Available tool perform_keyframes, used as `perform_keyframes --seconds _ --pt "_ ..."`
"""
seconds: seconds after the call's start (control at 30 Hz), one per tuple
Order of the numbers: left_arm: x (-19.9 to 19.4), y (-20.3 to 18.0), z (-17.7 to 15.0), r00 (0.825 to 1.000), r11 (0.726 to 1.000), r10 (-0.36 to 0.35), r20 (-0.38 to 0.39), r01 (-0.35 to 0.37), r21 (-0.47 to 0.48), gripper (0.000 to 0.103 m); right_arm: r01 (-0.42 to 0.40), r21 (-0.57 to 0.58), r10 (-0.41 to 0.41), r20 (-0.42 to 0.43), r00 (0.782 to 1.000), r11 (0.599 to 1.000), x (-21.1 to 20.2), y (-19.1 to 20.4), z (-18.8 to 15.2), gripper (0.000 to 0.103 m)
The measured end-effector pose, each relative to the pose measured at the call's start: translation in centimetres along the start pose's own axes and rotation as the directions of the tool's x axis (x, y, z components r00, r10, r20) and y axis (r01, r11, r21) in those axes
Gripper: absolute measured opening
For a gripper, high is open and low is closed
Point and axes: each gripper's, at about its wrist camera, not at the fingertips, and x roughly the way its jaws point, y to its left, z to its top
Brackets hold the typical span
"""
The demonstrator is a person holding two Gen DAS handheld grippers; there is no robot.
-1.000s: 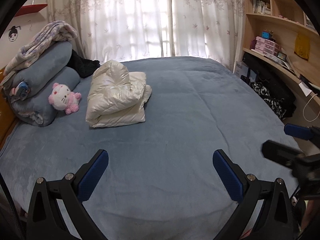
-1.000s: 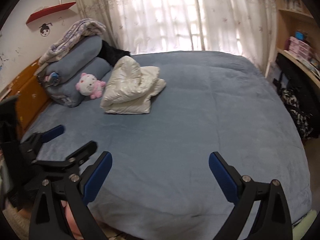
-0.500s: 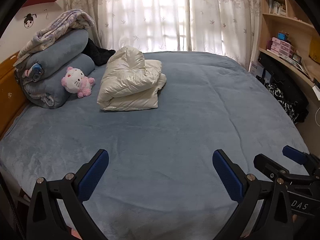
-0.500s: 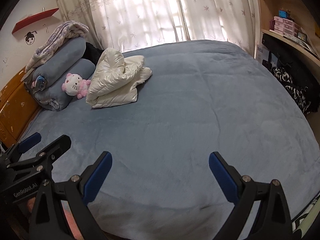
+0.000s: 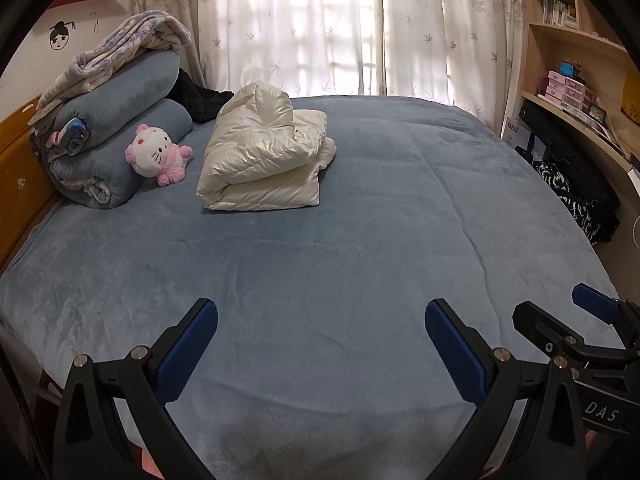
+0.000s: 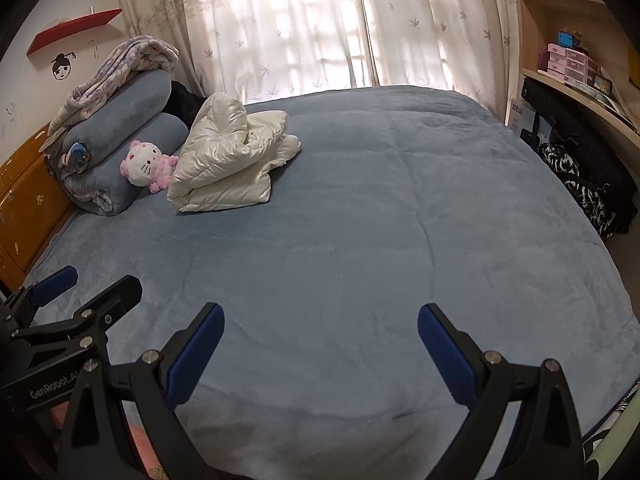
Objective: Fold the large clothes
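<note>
A cream puffer jacket [image 5: 264, 160] lies folded in a thick bundle on the blue bed [image 5: 360, 240], toward the far left; the right wrist view shows the jacket [image 6: 228, 168] from further right. My left gripper [image 5: 320, 340] hangs open over the bed's near edge, well short of the jacket, nothing between its fingers. My right gripper [image 6: 320, 336] is open too and holds nothing. Each gripper appears at the side of the other's view: the right gripper [image 5: 560, 320] and the left gripper [image 6: 88, 288].
Rolled blue blankets [image 5: 120, 128] with a patterned quilt on top and a pink plush cat [image 5: 156, 154] sit at the headboard, left of the jacket. Dark bags [image 5: 576, 188] and wooden shelves [image 5: 580, 60] line the right side. Curtains [image 5: 320, 24] hang behind the bed.
Both grippers have pulled back and swung a little, so the jacket sits further off and more centred in the left view. Both stay open. The jacket has not moved.
</note>
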Motion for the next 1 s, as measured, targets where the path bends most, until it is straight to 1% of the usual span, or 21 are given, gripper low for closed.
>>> perform_keyframes --seconds 0.23,1.0 --pt "0.35 0.17 0.03 1.0 1.0 0.002 -0.008 -0.002 0.001 0.102 0.013 -0.008 -0.013 -0.003 1.0 1.0 0.23 0.29 -0.35 0.098" --pt "0.92 0.19 -0.44 1.0 1.0 0.005 -0.024 -0.005 -0.005 0.102 0.016 -0.011 -0.016 -0.011 1.0 1.0 0.55 0.13 -0.43 0.098"
